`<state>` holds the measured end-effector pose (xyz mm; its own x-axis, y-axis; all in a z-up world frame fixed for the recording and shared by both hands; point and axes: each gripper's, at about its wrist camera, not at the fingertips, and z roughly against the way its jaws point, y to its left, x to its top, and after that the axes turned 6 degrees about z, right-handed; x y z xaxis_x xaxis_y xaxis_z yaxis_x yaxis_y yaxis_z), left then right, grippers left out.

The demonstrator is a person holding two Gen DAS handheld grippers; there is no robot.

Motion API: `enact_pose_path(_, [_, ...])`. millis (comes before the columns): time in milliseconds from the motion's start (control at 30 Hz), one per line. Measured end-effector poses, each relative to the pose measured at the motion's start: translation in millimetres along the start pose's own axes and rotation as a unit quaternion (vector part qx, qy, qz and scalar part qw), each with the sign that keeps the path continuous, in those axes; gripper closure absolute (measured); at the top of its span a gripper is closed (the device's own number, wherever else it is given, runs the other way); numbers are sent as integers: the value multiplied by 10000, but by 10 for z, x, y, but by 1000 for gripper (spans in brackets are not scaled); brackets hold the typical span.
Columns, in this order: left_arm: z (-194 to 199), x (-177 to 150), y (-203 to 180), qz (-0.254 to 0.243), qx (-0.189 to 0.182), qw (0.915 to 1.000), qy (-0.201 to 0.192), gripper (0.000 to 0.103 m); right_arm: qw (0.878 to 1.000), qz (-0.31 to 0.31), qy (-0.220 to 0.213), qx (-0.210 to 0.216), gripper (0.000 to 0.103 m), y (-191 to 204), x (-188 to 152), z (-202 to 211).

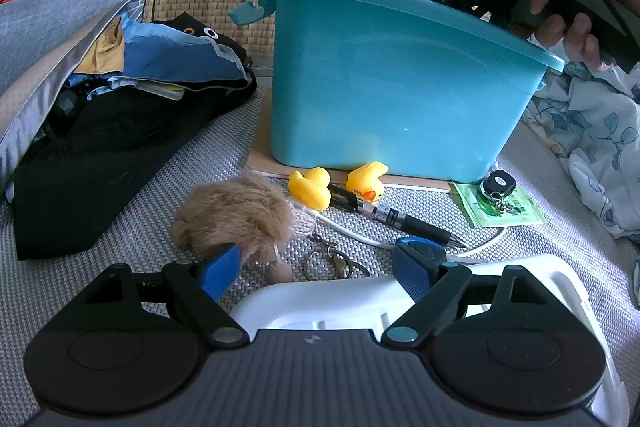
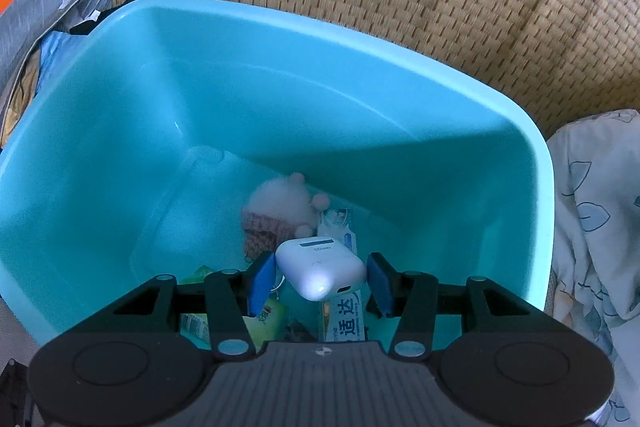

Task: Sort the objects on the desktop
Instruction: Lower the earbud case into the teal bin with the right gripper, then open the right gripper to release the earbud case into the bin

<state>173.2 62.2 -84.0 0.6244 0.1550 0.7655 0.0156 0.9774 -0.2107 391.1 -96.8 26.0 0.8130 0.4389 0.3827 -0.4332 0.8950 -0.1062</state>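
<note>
The right claw point(image 2: 321, 281) hangs over the open teal bin point(image 2: 532, 143), tilted steeply down, with a white charging case point(image 2: 320, 269) between its blue pads. The near pad looks to touch the case at 9 o'clock, but a gap shows at 3 o'clock, so the claw reads as apart and the case as just let go or about to drop — motion blur makes that hard to settle. Below it in the bin lie a fluffy white toy point(image 2: 286, 205) and some packets.

The left claw point(image 1: 316, 269) waits, jaws wide and empty, low over the woven mat point(image 1: 168, 187) (this seems a bed, not a bench). Ahead of it: a brown furry keychain point(image 1: 236, 215) at 11 o'clock, two yellow ducks point(image 1: 310, 187), a pen point(image 1: 404, 221) and a key fob point(image 1: 498, 183) toward 1 o'clock.

The step in hand is the drop-off; next, the right claw must lift clear and one claw pick the next item.
</note>
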Motion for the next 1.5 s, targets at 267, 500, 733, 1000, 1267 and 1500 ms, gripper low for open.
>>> enact_pose_path(267, [-3, -1, 6, 17, 1, 10000, 4, 17, 10000, 82, 35, -15, 49, 32, -35, 32])
enact_pose_path(500, [-4, 3, 5, 19, 3, 10000, 4, 17, 9999, 128, 45, -14, 49, 44, -42, 95])
enact_pose_path(733, [-2, 0, -11, -26, 3, 10000, -3, 17, 9997, 230, 84, -98, 49, 75, -36, 147])
enact_pose_path(1000, [-2, 3, -4, -1, -2, 10000, 4, 17, 9996, 241, 93, -112, 49, 71, -85, 179])
enact_pose_path(1267, [-2, 5, -5, -7, -3, 10000, 6, 17, 9994, 308, 56, -143, 48, 82, -97, 256])
enact_pose_path(1500, [-5, 4, -4, -12, 4, 10000, 3, 16, 9993, 307, -83, -200, 48, 35, -229, 350])
